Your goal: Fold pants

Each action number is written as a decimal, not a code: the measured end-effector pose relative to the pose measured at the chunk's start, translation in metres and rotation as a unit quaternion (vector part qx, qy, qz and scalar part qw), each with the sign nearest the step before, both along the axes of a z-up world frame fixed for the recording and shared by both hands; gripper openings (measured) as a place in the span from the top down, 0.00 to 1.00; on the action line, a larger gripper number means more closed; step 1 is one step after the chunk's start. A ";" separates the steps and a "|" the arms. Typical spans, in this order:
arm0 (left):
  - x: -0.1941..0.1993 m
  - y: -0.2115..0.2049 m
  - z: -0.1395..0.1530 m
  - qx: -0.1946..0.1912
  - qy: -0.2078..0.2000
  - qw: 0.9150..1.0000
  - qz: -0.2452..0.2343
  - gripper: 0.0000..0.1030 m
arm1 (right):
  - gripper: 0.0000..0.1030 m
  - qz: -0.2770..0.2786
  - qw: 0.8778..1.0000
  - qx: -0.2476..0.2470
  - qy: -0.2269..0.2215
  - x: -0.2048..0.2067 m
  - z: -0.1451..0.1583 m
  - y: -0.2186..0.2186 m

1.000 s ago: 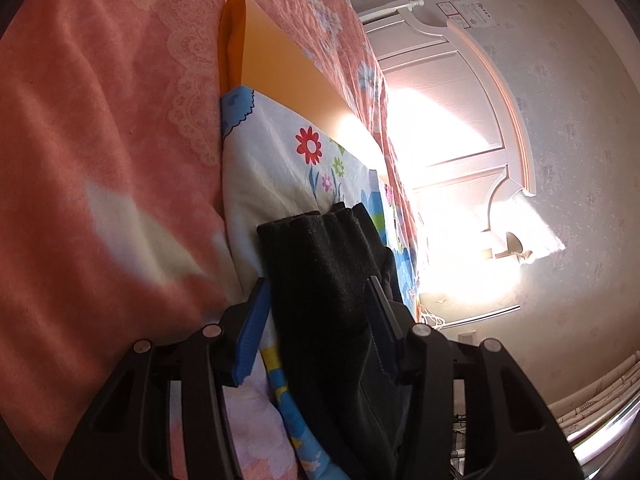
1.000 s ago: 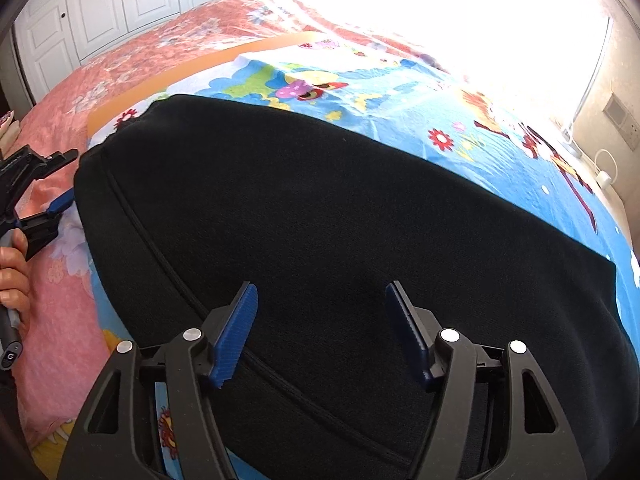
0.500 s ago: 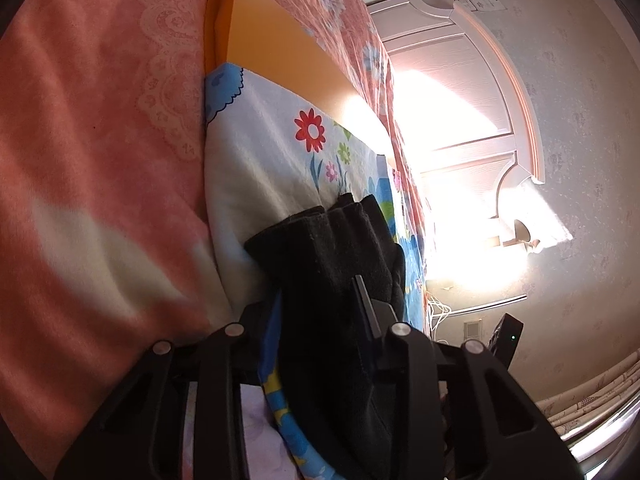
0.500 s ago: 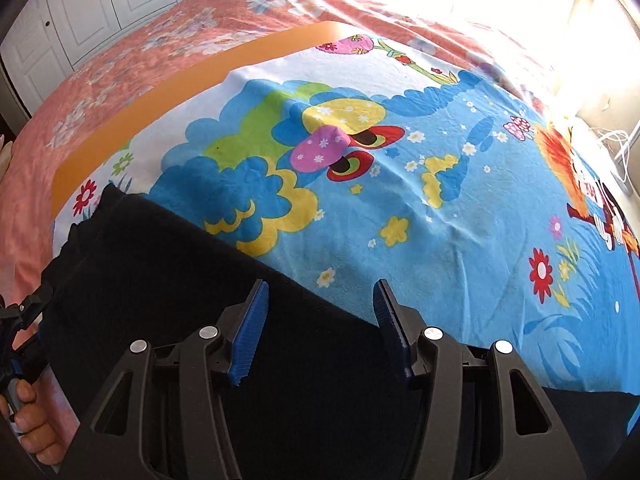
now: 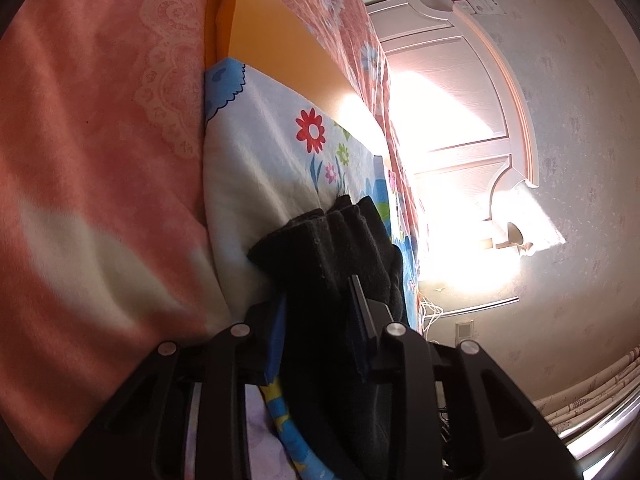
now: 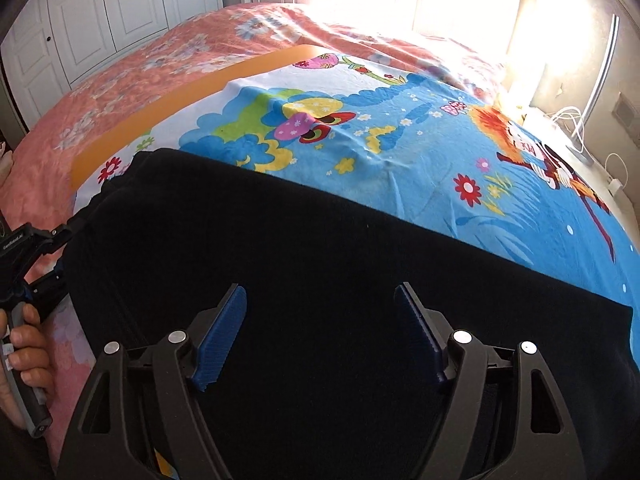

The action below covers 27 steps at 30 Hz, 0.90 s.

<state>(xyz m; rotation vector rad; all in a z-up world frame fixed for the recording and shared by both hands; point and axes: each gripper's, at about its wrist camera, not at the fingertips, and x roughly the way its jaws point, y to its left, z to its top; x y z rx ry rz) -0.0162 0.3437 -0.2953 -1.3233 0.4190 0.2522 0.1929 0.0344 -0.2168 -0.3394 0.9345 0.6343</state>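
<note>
Indoors, black pants [image 6: 320,264] on cartoon blanket [image 6: 420,152], pink bedspread [image 6: 168,60], white wardrobe [image 6: 120,4].

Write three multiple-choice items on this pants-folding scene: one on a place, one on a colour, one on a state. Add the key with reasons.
1. Where do the black pants lie?
A. on the cartoon-print blanket
B. on the floor
C. in a wardrobe

2. What colour are the pads of the right tongs?
A. red
B. blue
C. yellow

3. What state are the left tongs in?
A. wide open over bare bedding
B. shut on nothing
C. shut on the pants' edge

Key:
1 A, the dark cloth is spread over the cartoon-print blanket.
2 B, both pads show blue ribbed faces.
3 C, black fabric fills the narrow gap between the left fingers, while the right tongs stand open above the cloth.
</note>
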 end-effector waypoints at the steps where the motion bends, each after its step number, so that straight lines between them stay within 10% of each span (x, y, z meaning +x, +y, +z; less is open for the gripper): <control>1: 0.001 0.000 0.001 0.003 0.002 1.000 -0.002 0.74 | 0.29 0.001 1.000 0.002 0.011 -0.007 -0.004 -0.006; 16: 0.004 -0.004 0.017 0.049 0.061 0.997 0.012 0.76 | 0.23 0.004 1.000 0.007 -0.002 -0.040 -0.020 -0.028; 19: -0.002 -0.022 0.056 0.178 0.173 0.966 0.076 0.60 | 0.23 0.006 1.000 0.008 -0.001 -0.038 -0.020 -0.029; 21: -0.004 -0.038 0.085 0.263 0.179 0.943 0.099 0.57 | 0.23 0.005 1.000 0.007 -0.004 -0.039 -0.021 -0.029; 25: 0.043 -0.072 0.114 0.342 0.100 0.933 -0.053 0.59 | 0.23 0.003 1.000 0.006 -0.006 -0.041 -0.021 -0.029; 27: 0.078 -0.091 0.111 0.376 0.096 0.912 -0.131 0.59 | 0.23 0.005 1.000 0.007 -0.005 -0.041 -0.021 -0.030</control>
